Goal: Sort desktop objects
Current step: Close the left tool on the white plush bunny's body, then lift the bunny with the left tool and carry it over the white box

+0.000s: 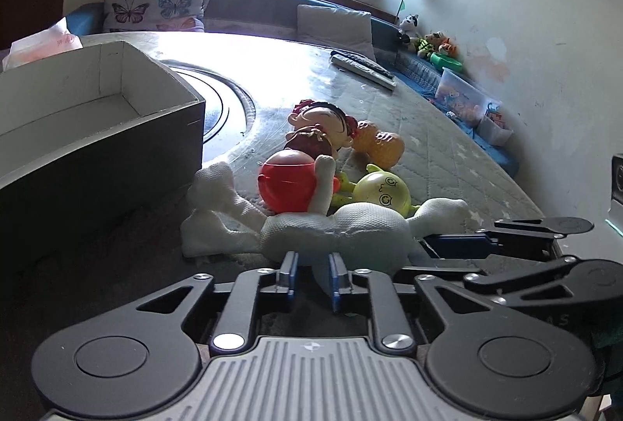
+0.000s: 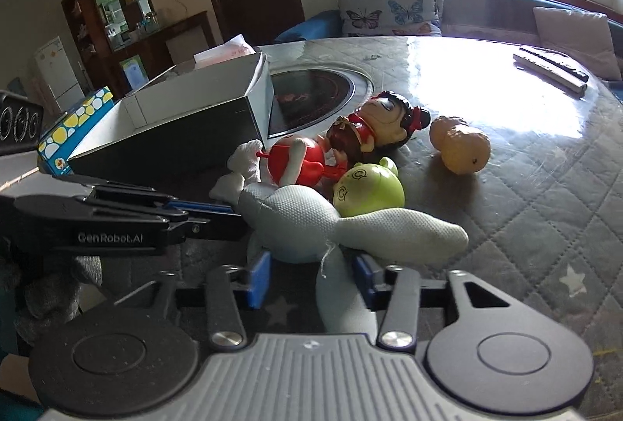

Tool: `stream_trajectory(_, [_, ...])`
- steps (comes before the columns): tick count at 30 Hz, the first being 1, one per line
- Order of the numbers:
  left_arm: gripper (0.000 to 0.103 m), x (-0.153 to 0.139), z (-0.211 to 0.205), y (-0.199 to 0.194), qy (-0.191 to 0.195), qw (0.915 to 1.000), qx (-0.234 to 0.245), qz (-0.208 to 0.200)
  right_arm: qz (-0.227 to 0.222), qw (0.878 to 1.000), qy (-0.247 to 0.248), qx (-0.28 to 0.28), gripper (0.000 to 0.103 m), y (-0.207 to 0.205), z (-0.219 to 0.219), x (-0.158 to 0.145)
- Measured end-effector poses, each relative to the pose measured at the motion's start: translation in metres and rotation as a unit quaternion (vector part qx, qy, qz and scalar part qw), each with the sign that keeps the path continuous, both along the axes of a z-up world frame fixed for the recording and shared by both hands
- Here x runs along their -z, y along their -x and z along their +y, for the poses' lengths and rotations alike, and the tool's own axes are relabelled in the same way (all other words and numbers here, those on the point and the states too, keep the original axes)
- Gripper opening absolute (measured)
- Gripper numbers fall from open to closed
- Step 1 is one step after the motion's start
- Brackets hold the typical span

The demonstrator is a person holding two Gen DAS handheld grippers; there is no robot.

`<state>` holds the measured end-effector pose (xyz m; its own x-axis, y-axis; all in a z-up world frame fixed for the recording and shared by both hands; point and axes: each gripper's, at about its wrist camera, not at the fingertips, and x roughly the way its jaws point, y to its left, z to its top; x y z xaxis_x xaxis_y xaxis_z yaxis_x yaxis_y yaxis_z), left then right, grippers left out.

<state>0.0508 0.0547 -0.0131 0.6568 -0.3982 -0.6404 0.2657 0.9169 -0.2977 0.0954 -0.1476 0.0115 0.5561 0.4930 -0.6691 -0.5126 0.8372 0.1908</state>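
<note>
A white plush toy (image 1: 342,230) lies on the quilted table, in front of a red round toy (image 1: 288,183), a yellow-green round toy (image 1: 383,189), a doll with dark hair (image 1: 323,125) and an orange toy (image 1: 379,144). My left gripper (image 1: 311,275) is shut on a limb of the plush toy. My right gripper (image 2: 311,275) is open, its jaws on either side of another limb of the plush toy (image 2: 342,226). The right gripper shows at the right of the left wrist view (image 1: 459,246), and the left gripper shows at the left of the right wrist view (image 2: 218,213).
An open box (image 1: 97,117) with a white inside and dark walls stands at the left, also in the right wrist view (image 2: 187,117). A round dark inset (image 2: 307,98) sits mid-table. Remote controls (image 1: 366,67) lie far back. A blue and yellow carton (image 2: 74,129) is behind the box.
</note>
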Motion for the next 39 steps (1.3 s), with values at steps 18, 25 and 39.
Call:
stream_trajectory(18, [0.026, 0.002, 0.013, 0.004, 0.042, 0.9982, -0.035, 0.026, -0.049, 0.996, 0.036, -0.061, 0.073, -0.01, 0.028, -0.002])
stream_trajectory(25, [0.029, 0.005, 0.025, -0.003, 0.11, 0.9913, -0.057, 0.045, -0.022, 0.994, 0.03, -0.106, 0.073, -0.001, 0.042, 0.006])
stream_trajectory(39, [0.041, 0.031, 0.049, -0.018, 0.256, 0.9472, -0.136, 0.136, -0.013, 0.996, 0.019, -0.086, 0.066, -0.008, 0.047, 0.012])
